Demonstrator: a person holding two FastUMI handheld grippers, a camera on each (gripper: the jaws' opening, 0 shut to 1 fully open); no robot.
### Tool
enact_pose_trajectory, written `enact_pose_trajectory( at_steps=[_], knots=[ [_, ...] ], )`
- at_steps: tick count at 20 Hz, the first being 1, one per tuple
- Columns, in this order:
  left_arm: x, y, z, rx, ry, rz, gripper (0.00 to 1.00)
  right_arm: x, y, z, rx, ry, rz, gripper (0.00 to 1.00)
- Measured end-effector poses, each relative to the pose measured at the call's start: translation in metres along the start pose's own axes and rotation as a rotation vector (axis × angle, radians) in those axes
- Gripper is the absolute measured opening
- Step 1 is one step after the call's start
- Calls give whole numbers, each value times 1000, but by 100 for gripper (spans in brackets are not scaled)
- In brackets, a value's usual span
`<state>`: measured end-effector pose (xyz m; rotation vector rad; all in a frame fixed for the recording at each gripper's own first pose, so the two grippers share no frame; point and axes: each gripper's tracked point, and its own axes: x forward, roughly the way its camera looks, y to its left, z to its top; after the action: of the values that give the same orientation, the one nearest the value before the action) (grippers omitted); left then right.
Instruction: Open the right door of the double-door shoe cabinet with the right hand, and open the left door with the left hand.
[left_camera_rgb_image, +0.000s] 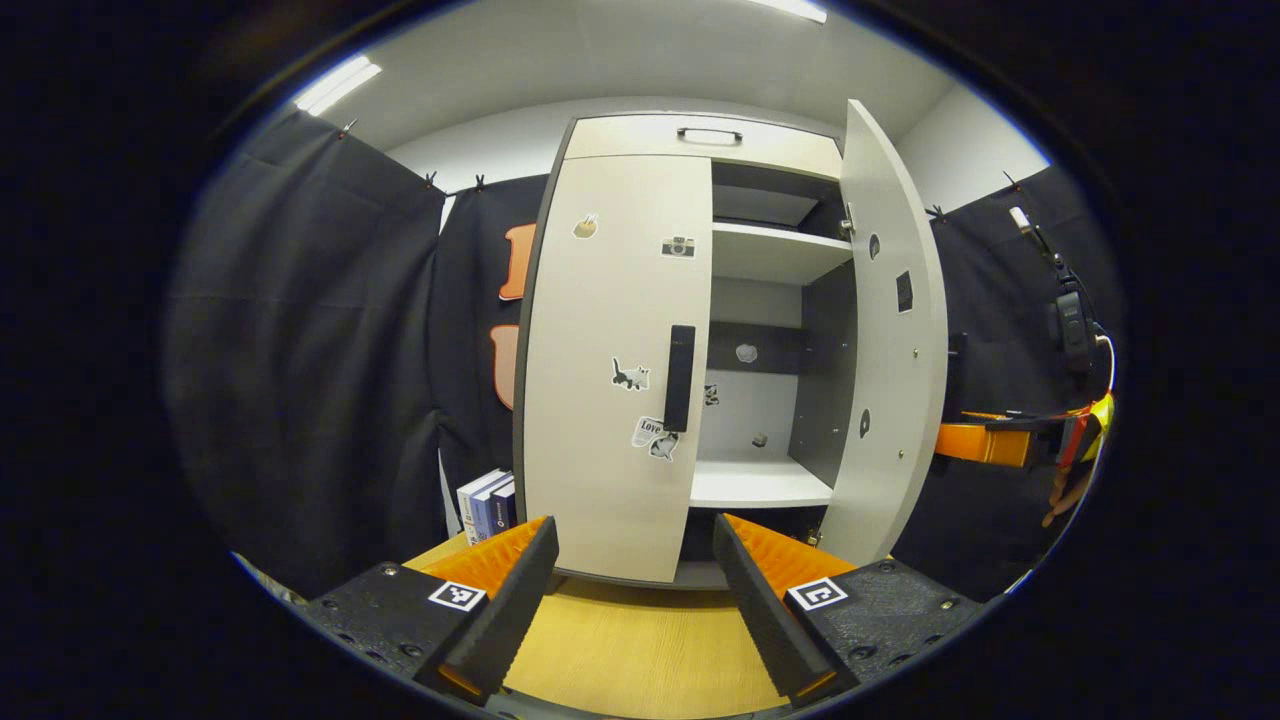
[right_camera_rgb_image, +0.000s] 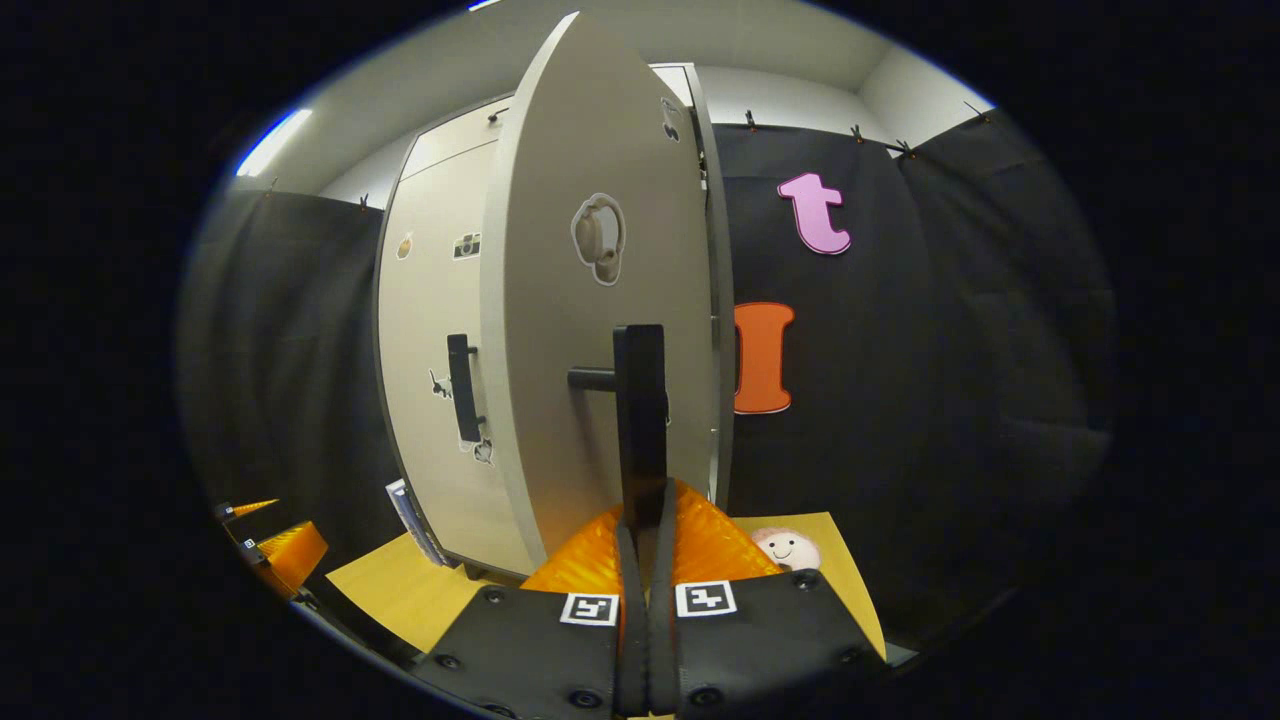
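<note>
the right gripper (right_camera_rgb_image: 642, 520) has its fingers clamped on the right door's handle (right_camera_rgb_image: 640, 420), holding the right door (left_camera_rgb_image: 885, 330) swung wide. the left gripper (left_camera_rgb_image: 635, 590), fingers apart, faces the closed left door (left_camera_rgb_image: 610, 400), lined up for its handle (left_camera_rgb_image: 679, 378). books (left_camera_rgb_image: 488, 500) on the bench (left_camera_rgb_image: 640, 650) stand near the door's hinge side.

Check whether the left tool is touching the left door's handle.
Apart. In the left gripper view the left tool hangs open over the tabletop, with clear space between its fingers and the left door's handle farther ahead.
</note>
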<state>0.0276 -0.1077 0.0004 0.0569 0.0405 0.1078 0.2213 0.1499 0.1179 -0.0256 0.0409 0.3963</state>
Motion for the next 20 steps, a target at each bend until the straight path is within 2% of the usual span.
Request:
enact_pose_trajectory(
  at_steps=[3, 5, 9, 10, 11, 16, 20],
  knots=[
    [5, -9, 0, 7, 3, 10, 92, 0, -16, 2, -28, -7, -52, 8],
    [12, -18, 3, 26, -4, 13, 94, -1, -23, 2, -36, -7, -66, 8],
    [22, -38, 7, 46, -20, 6, 95, -2, -30, 4, -49, -14, -62, 8],
    [24, -41, 9, 51, -24, 8, 92, -2, -33, 5, -57, -18, -65, 8],
    [25, -44, 8, 52, -24, 8, 95, -1, -35, 5, -62, -19, -67, 8],
    [33, -65, 4, -9, -4, -12, 95, -2, -32, 6, -53, -27, -24, 8],
    [48, -73, 11, -11, -19, -14, 94, -3, -34, 6, -60, -27, -10, 8]
  ],
)
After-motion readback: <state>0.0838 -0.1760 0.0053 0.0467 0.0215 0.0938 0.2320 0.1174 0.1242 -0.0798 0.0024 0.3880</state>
